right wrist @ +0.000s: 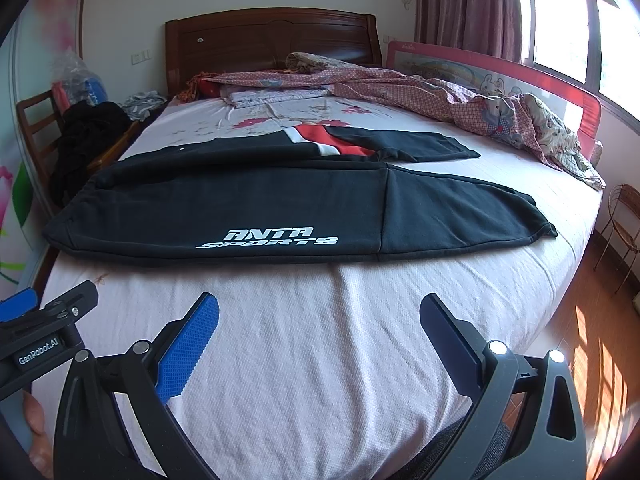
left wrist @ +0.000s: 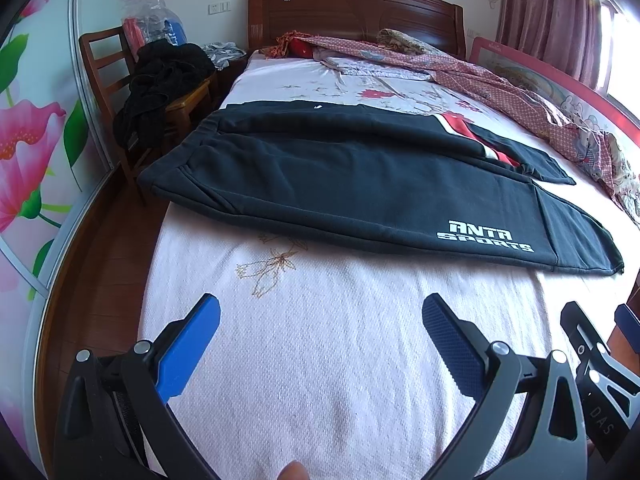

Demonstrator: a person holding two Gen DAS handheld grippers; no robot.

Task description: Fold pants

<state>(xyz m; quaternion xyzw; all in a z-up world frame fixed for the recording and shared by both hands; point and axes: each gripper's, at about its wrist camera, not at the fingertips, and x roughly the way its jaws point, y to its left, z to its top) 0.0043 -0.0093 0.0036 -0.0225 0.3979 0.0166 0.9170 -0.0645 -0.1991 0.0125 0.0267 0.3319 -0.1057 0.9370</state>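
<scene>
Pants flat mid-frame on bed; left gripper and right gripper jaws wide, empty. Risk: pinching bedsheet or one layer only.

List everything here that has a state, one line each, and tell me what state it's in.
pants: spread flat across the bed, unfolded, legs apart
left gripper: open, empty, clear of the pants
right gripper: open, empty, clear of the pants
quilt: crumpled along the far side of the bed
curtain: drawn aside, window uncovered
chair: piled with dark clothes
</scene>
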